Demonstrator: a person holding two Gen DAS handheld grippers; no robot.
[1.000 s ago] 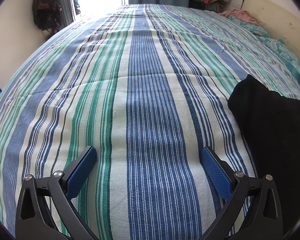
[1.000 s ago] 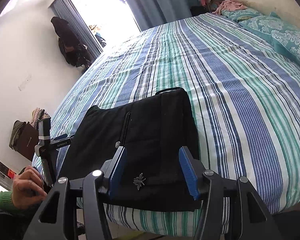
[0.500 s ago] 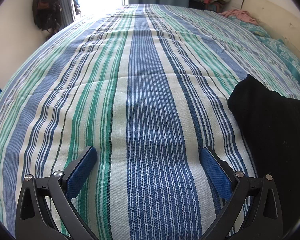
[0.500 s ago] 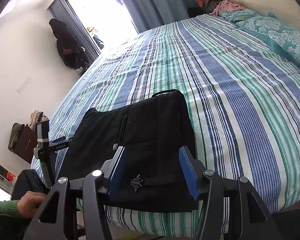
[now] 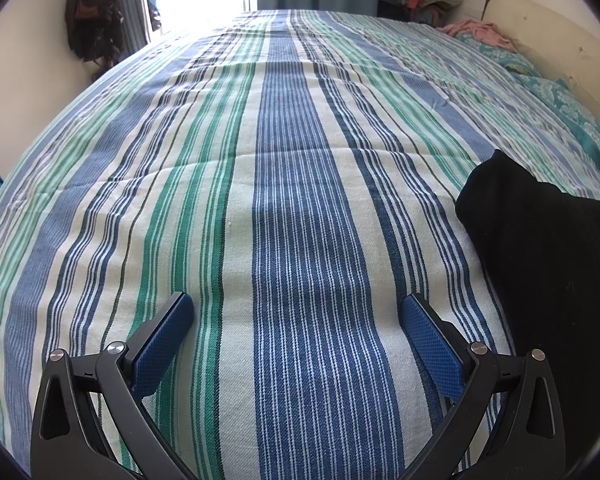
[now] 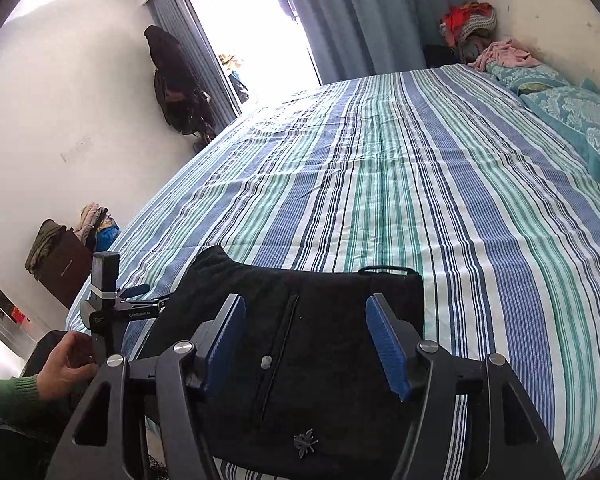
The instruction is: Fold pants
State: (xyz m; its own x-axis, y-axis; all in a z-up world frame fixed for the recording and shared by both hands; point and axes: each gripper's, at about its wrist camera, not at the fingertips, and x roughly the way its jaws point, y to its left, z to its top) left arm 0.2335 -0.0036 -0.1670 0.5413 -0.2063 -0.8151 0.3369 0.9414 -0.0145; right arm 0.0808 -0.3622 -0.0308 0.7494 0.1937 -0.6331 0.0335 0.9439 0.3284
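Observation:
The black pants [image 6: 324,380] lie folded into a flat rectangle at the near edge of the striped bed [image 6: 440,184], zipper line and a small silver emblem facing up. My right gripper [image 6: 305,304] hovers just above them; its jaws are opening and the blue pads press on nothing. In the left wrist view the pants [image 5: 548,272] fill the right edge. My left gripper [image 5: 297,300] stands open over bare striped sheet to their left, apart from them. It also shows in the right wrist view, left gripper [image 6: 152,298], held by a hand [image 6: 66,360] in a green sleeve.
Teal patterned pillows [image 6: 580,116] and a pink garment [image 6: 504,54] lie at the head of the bed on the right. Piled clothes [image 6: 466,20] sit in the far corner. Dark bags [image 6: 176,92] hang on the left wall, and a suitcase [image 6: 62,266] stands on the floor.
My right gripper drew back and up from the pants, rolled slightly, and its jaws widened. The emblem now sits below the pads. The left gripper has not moved.

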